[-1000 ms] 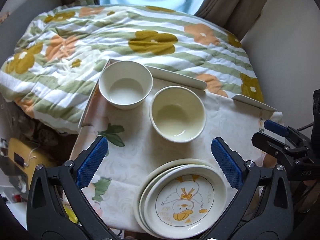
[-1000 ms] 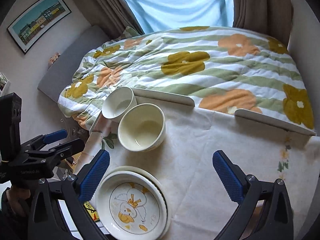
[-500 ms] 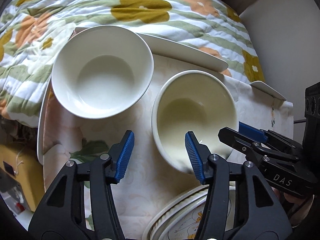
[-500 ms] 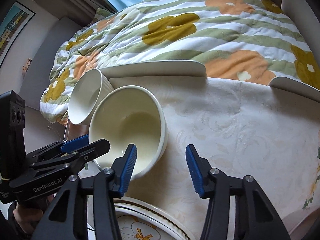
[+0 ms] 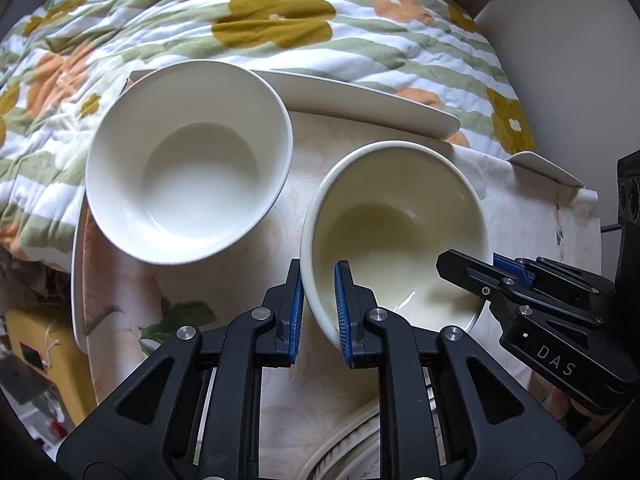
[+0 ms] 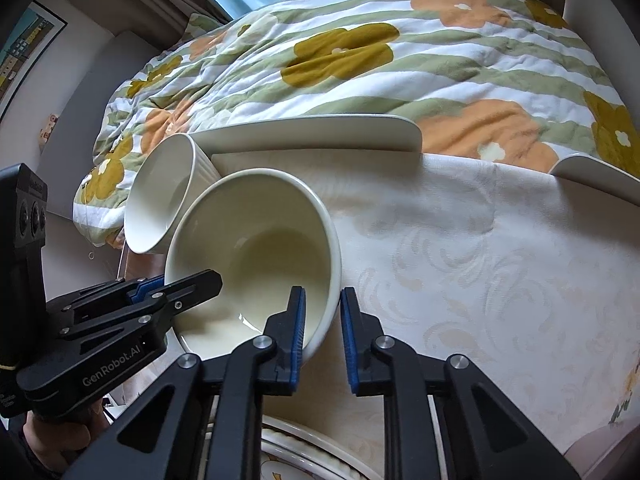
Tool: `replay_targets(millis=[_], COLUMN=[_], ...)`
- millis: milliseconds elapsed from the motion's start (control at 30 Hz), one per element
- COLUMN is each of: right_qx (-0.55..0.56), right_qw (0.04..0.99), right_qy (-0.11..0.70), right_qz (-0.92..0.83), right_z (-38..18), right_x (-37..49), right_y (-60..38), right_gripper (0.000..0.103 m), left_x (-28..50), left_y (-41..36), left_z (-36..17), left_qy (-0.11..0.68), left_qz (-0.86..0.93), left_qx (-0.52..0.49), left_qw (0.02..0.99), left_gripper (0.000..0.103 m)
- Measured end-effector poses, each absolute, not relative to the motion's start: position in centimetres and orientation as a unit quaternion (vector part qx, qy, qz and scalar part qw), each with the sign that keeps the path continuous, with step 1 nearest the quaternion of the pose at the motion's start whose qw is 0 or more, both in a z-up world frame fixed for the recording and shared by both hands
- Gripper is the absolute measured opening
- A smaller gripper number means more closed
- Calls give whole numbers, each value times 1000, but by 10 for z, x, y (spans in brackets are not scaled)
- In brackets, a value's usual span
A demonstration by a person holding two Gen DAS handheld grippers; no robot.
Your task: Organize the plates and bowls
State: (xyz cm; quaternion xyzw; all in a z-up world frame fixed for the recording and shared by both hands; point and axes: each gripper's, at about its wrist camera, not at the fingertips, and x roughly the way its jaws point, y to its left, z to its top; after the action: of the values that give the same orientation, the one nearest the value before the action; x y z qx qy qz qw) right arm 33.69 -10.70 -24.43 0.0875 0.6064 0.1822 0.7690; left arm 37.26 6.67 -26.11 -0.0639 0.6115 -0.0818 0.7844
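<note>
A cream bowl (image 5: 396, 220) stands on the tablecloth, right of a white bowl (image 5: 188, 160). My left gripper (image 5: 318, 304) is shut on the cream bowl's near left rim, one pad outside and one inside. My right gripper (image 6: 322, 320) is shut on the cream bowl (image 6: 256, 248) at its near right rim; it also shows in the left wrist view (image 5: 516, 276). The white bowl (image 6: 164, 192) touches the cream one at its far left. The rim of stacked plates (image 6: 304, 452) shows under the grippers, mostly hidden.
The bowls rest on a cream patterned tablecloth (image 6: 480, 248) over a small table with raised white edges (image 6: 320, 132). A floral striped quilt (image 6: 360, 52) lies on the bed behind. A yellow box (image 5: 28, 348) sits low at the left.
Both grippers moved down and forward from above the plates to the cream bowl. Their jaws closed from wide open onto its rim, one on each side.
</note>
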Motion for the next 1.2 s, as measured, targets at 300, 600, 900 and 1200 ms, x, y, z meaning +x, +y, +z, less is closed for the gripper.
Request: replay_targets(millis=[300, 600, 900, 1200], right_qx=[90, 110, 115, 126], right_qw=[792, 822, 846, 848], right_qy=[576, 530, 500, 505], right_qz=[182, 176, 144, 103], right_z=[-214, -157, -124, -131], right_x=[324, 280, 220, 165], right_y=[-124, -180, -266, -350], right_gripper=[16, 16, 16, 16], left_x=[357, 316, 258, 214], left_y=[47, -9, -106, -194], left_z=[-225, -165, -137, -151], left_qy=[582, 545, 527, 543], left_qz=[-91, -114, -160, -207], left_qx=[-52, -44, -30, -16], left_qw=[806, 829, 834, 814], left_gripper=[13, 13, 13, 13])
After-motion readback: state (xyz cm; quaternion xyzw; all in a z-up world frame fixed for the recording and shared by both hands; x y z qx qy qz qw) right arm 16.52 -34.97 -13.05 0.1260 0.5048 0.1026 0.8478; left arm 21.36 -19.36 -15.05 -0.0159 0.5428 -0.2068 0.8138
